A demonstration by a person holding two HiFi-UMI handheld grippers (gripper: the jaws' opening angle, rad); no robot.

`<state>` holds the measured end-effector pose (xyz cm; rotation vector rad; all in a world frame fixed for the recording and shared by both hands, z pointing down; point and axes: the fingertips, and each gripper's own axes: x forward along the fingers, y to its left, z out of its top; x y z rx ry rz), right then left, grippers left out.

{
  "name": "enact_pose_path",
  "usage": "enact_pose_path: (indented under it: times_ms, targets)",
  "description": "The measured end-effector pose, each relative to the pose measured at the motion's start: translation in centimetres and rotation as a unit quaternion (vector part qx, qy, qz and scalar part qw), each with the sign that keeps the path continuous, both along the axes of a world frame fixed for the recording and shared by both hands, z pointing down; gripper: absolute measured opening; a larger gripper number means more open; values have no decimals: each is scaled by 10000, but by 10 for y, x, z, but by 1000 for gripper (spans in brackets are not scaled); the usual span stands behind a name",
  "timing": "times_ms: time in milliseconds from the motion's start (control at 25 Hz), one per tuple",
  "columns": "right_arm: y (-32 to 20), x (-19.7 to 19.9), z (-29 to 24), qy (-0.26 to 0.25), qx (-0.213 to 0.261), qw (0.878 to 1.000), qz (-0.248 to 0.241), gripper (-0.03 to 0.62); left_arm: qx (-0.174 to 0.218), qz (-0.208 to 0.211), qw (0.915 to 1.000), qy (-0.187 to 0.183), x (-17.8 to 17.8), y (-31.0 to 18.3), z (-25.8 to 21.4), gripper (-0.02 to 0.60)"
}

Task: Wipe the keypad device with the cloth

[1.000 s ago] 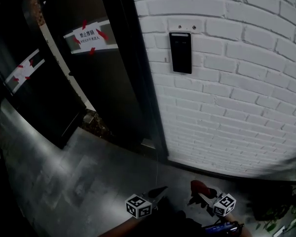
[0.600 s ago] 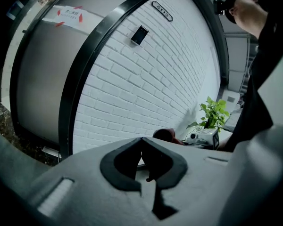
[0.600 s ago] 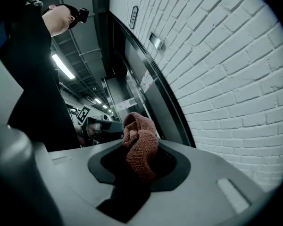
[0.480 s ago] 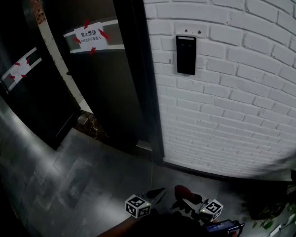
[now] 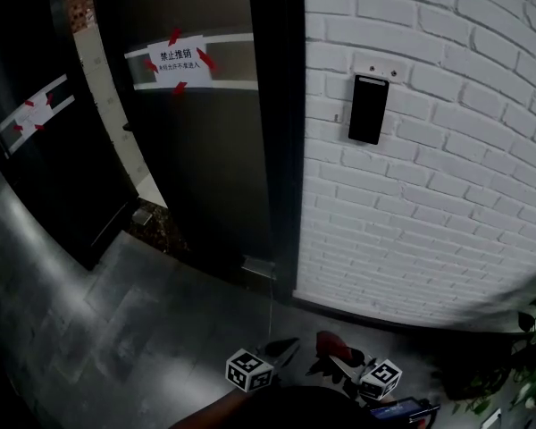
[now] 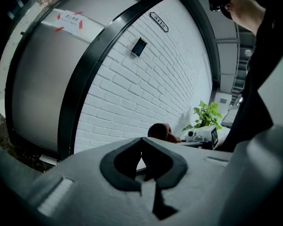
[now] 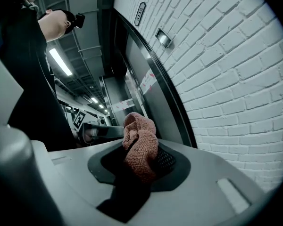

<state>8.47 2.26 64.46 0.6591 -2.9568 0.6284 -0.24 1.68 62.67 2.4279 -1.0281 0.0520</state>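
right gripper (image 5: 341, 362) clamps the cloth (image 7: 140, 149), left gripper (image 6: 141, 141) closed; keypad device (image 5: 368, 109) well above both

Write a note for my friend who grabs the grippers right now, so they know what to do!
Left gripper: shut, empty, held low.
Right gripper: shut on the cloth, also low.
Keypad: up on the brick wall, beside the door, well above both grippers.
Done: the cloth is in the jaws.
Left: lift the cloth to the keypad and wipe it.
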Motion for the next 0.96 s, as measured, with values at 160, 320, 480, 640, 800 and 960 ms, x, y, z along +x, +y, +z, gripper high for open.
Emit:
enact_pose_path:
  times_ms: [160, 320, 480, 640, 800, 960]
  targets:
    - [6, -18, -3, -8, 8, 9999, 119, 118, -5, 32, 10000, 34, -21, 3, 1, 5]
    - [9, -30, -5, 16, 43, 9995, 317, 118, 37, 179, 9998, 6, -34, 7, 5, 5]
    - [14, -45, -2, 72, 98, 9992, 375, 118, 38, 315, 9995, 16, -43, 13, 7, 5]
    - [17, -56, 2, 139, 89, 9988, 450, 118, 16, 344, 9994, 25, -54, 17, 12, 5]
    - [17, -63, -1, 161, 90, 9986, 498, 118, 18, 375, 9993, 25, -60, 21, 14, 5]
    - [20, -74, -1, 181, 140, 9987, 449, 117, 58, 375, 9993, 13, -69, 22, 16, 5]
